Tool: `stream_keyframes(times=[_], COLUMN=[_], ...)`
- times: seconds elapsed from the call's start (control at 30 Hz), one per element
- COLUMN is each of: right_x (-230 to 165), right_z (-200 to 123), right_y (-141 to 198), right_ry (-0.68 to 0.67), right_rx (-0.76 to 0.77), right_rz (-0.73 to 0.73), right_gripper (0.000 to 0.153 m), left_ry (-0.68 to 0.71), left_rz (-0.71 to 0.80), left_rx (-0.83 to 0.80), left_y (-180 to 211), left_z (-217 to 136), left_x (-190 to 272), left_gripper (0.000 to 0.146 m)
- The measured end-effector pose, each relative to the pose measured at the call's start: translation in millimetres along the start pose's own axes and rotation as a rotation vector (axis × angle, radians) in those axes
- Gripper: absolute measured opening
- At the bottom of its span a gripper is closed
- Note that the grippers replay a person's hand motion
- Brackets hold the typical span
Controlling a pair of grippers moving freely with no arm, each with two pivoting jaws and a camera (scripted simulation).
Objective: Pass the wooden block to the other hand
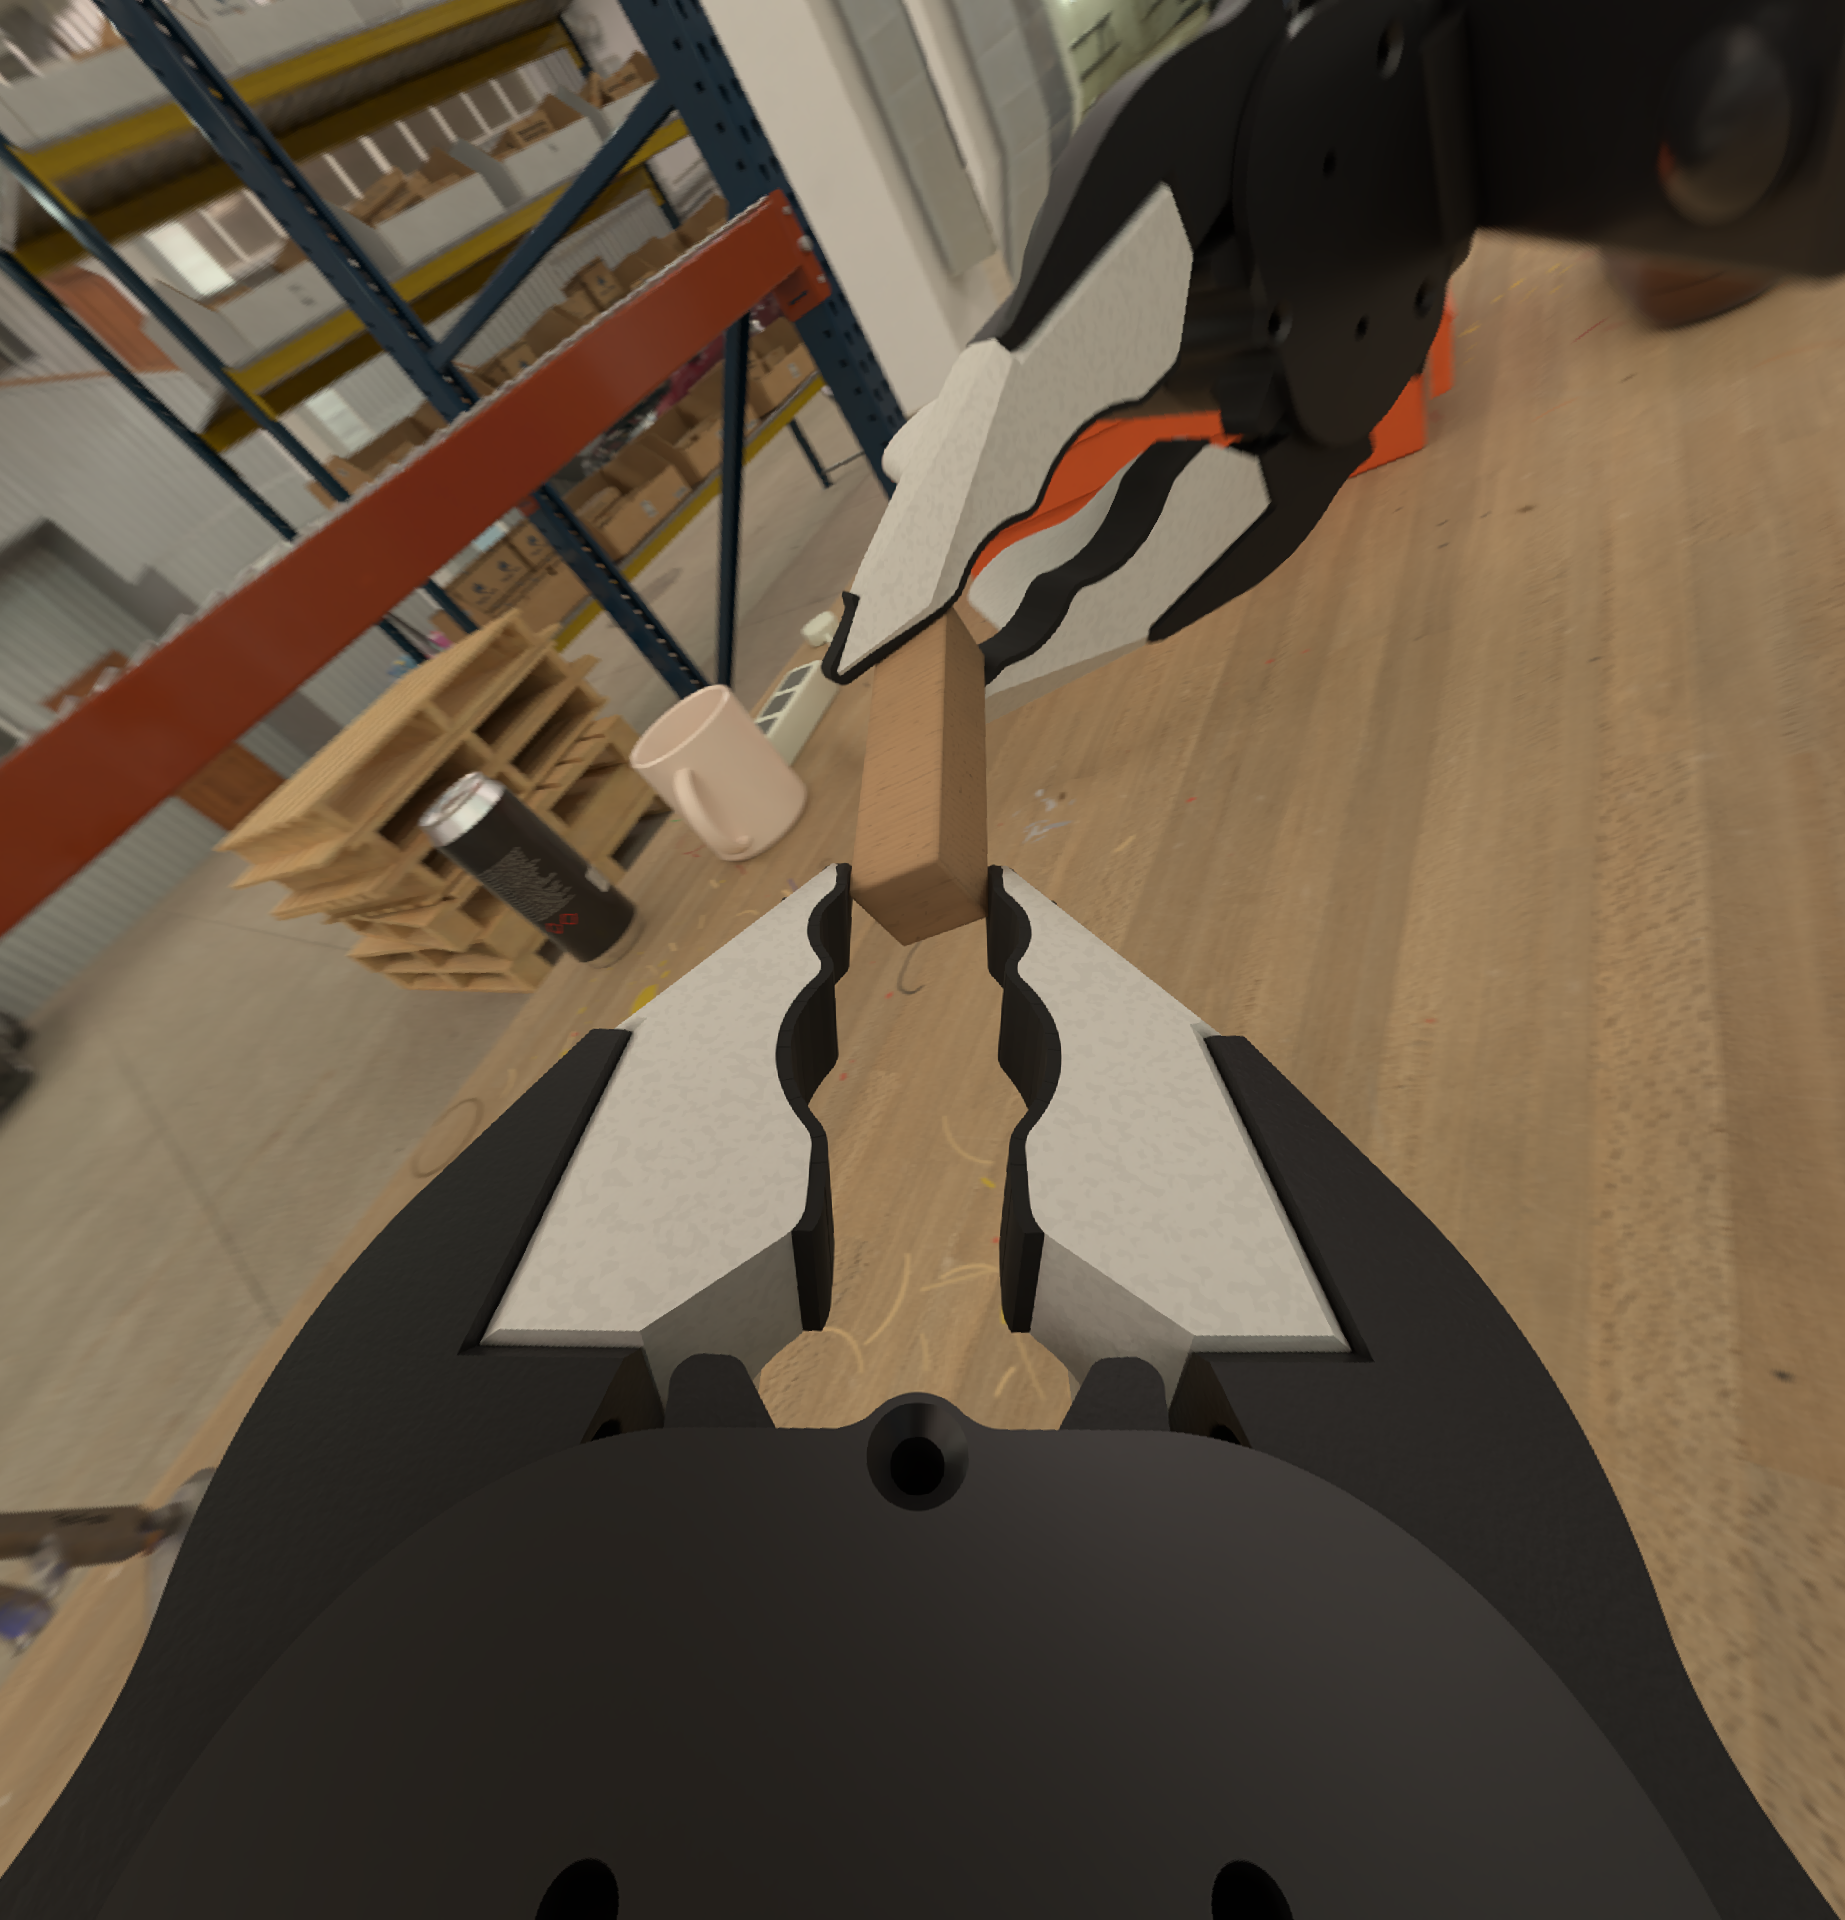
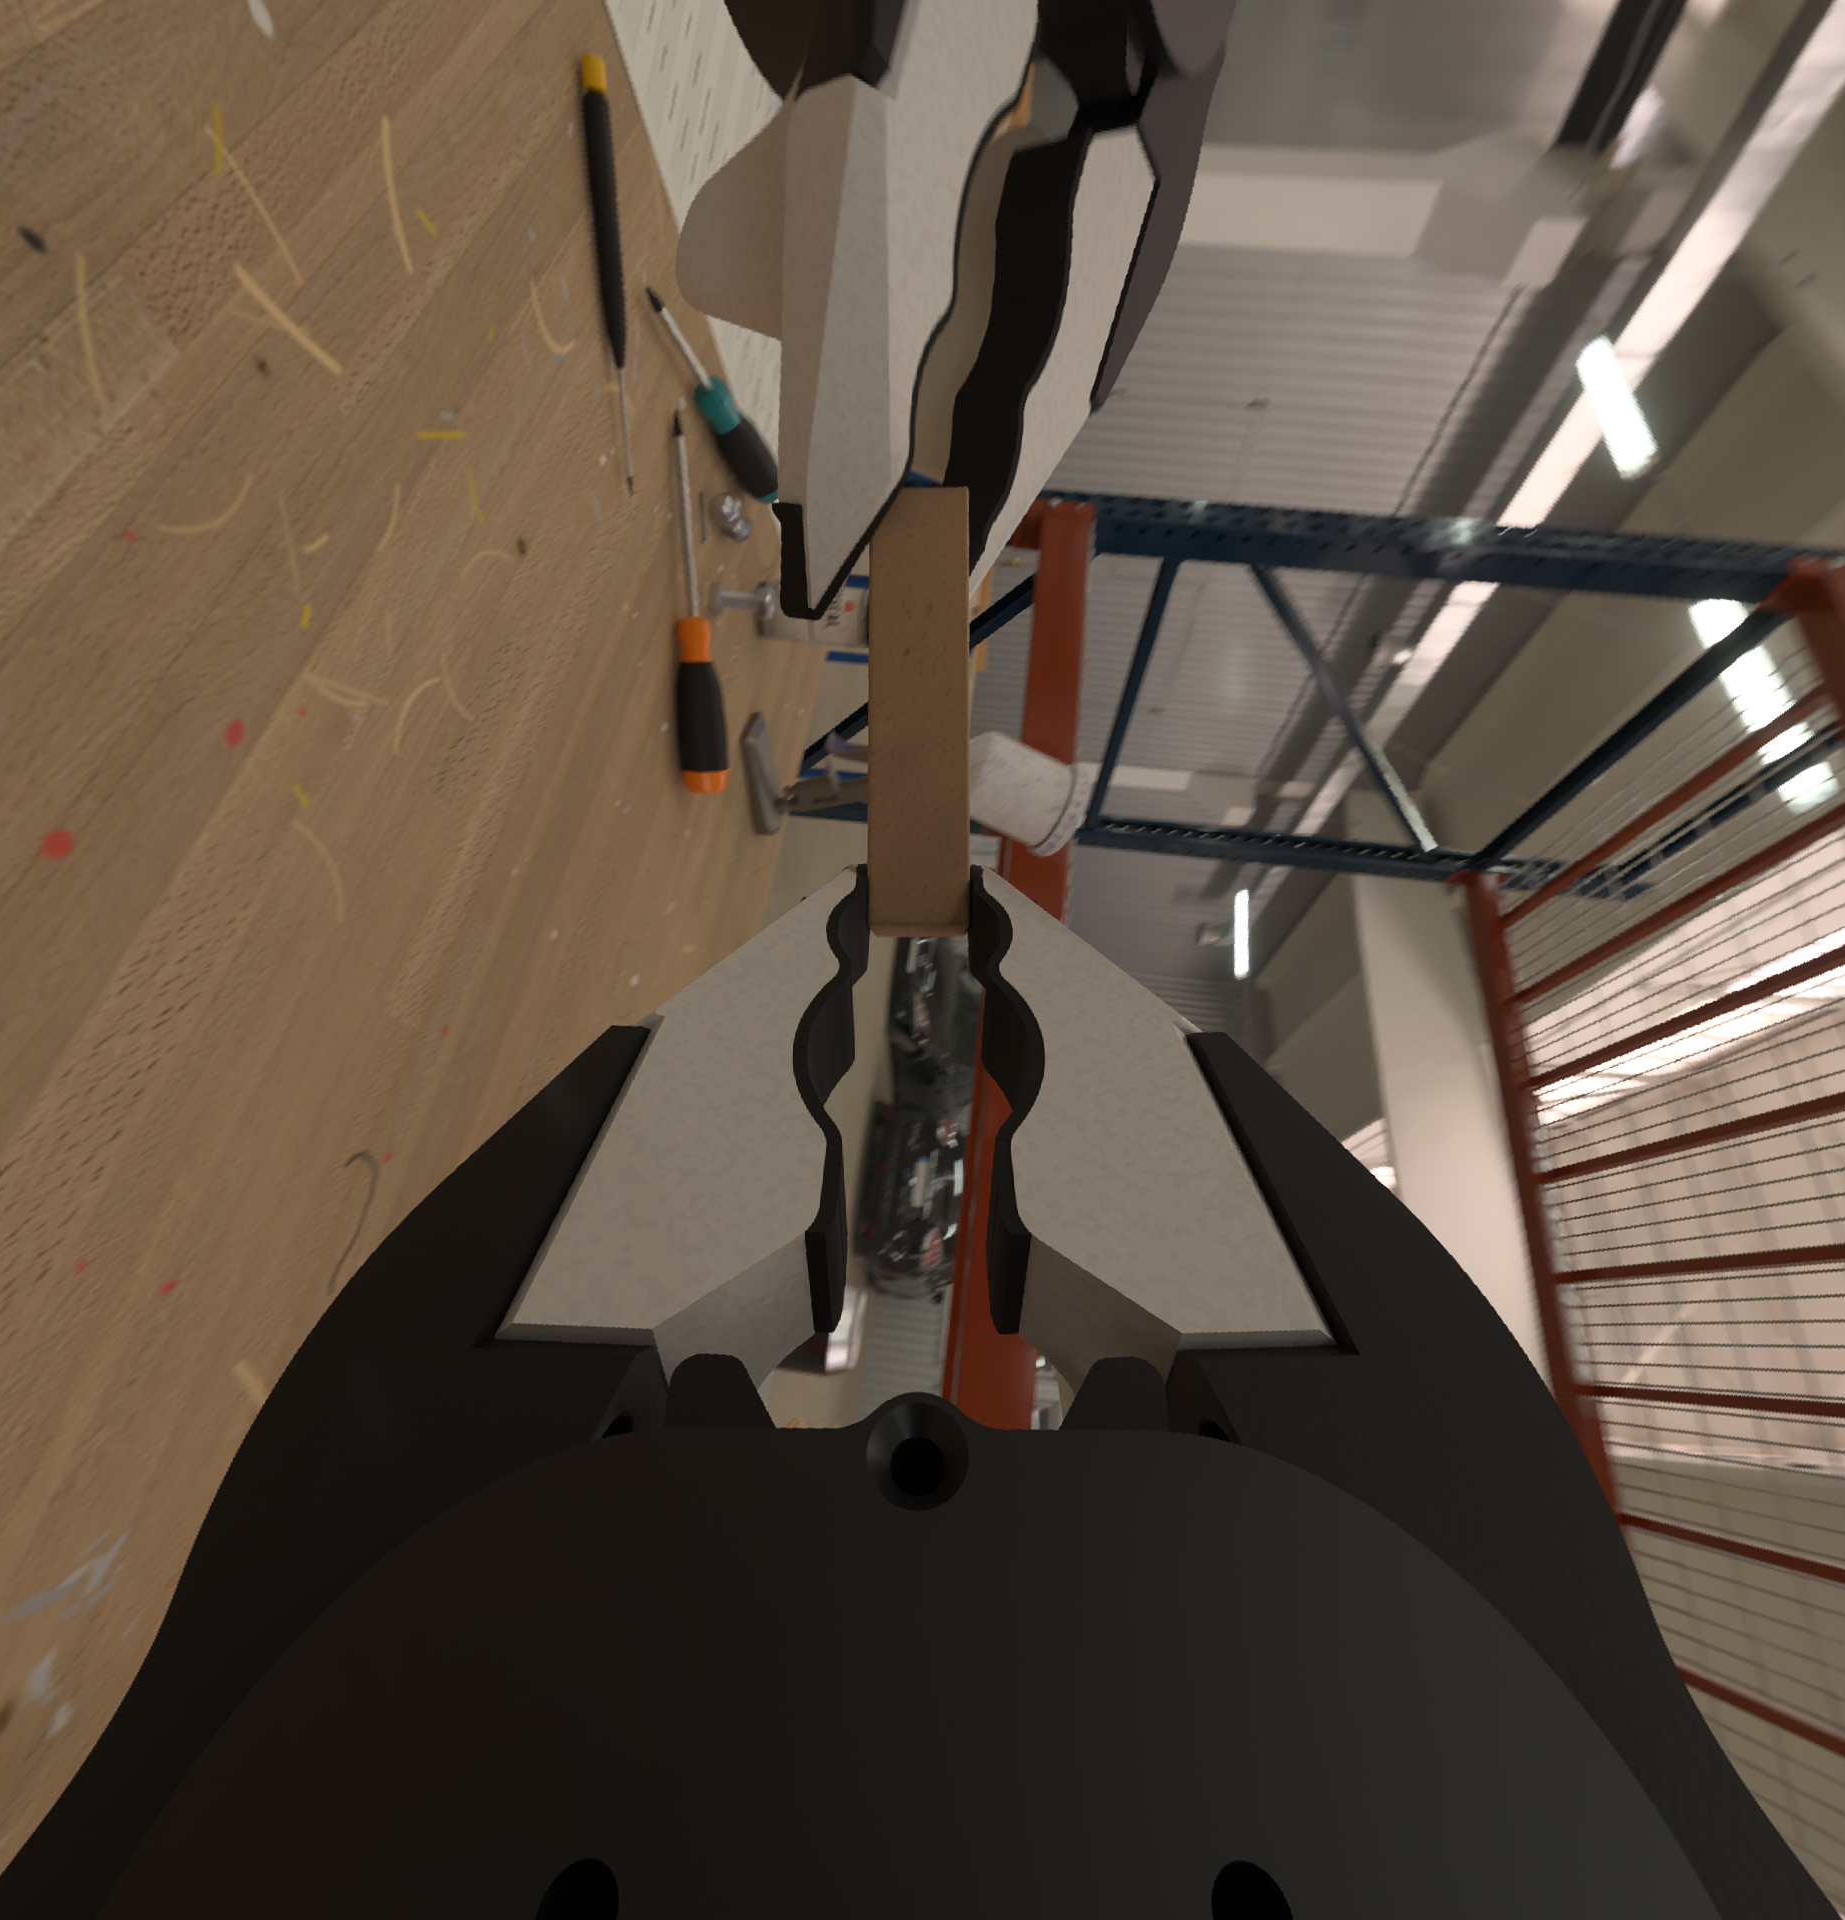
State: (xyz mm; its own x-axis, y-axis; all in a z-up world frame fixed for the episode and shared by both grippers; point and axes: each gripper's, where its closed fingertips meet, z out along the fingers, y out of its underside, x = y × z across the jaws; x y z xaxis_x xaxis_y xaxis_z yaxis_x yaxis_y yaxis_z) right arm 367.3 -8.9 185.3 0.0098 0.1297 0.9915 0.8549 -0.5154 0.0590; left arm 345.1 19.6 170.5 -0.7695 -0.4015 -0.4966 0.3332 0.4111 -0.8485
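Warehouse racking in blue and orange rises beyond a worn wooden table [image 1: 1520,935] scattered with shavings and paint specks.

Nearest in the left wrist view, the left gripper [image 1: 919,896] has its jaws drawn in to the width of the wooden block [image 1: 923,790] and pinches the block's near end at the very fingertips. The block hangs in the air above the table, bridging the two tools. At its far end the right gripper [image 1: 959,634] appears closed on it as well; in the right wrist view the right gripper's [image 2: 919,902] jaws are likewise narrowed onto the block's [image 2: 919,717] end face, tips only.

The block looks rigid, light and smooth-sided, so it should not bend or crush, though shallow tip grips could let it pivot or slip. A hold deeper in the pads, square across its flat sides, would likely be safer.

Farther off, near the table's edge, stand a dark can [image 1: 528,868] and a cream mug [image 1: 720,769]; screwdrivers [image 2: 702,717] lie along another edge.
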Motion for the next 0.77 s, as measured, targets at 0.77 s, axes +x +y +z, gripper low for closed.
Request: stream_keyframes(times=[0.77], right_x=[-143.6], right_z=[-140.9], right_y=[145.7], right_ry=[-0.873], right_rx=[-0.626], right_rz=[1.098], right_gripper=[0.034], left_ry=[0.151], left_rz=[-0.161], left_rx=[-0.135], left_y=[90.9], left_z=[69.4], left_x=[59.7], left_gripper=[0.025])
